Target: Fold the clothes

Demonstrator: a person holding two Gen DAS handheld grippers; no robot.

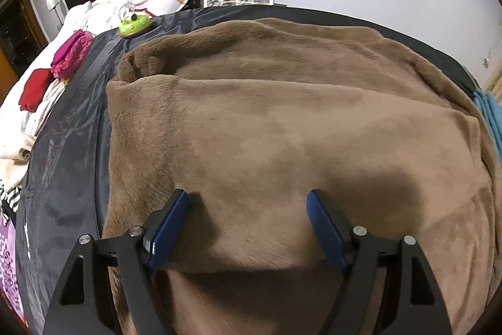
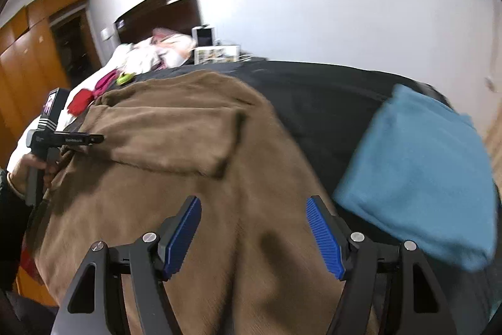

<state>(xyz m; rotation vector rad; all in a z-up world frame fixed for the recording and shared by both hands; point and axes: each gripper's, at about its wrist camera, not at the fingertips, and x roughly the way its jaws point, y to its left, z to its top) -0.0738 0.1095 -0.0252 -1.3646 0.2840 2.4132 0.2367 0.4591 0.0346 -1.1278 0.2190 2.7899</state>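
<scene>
On the far left, beyond the dark bed cover [image 1: 69,127], folded red and pink clothes [image 1: 67,55] are waiting. We are hovering our left gripper [image 1: 248,203] over the brown fleece garment [image 1: 282,121], jaws spread wide and holding nothing. That garment is lying spread across the bed, one layer already doubled over. Our right gripper [image 2: 254,209] is likewise gaping empty above its right edge, beside a folded blue cloth [image 2: 417,171]. We judge both should be pinching matching near corners, lifting evenly so the plush is not bunching.
</scene>
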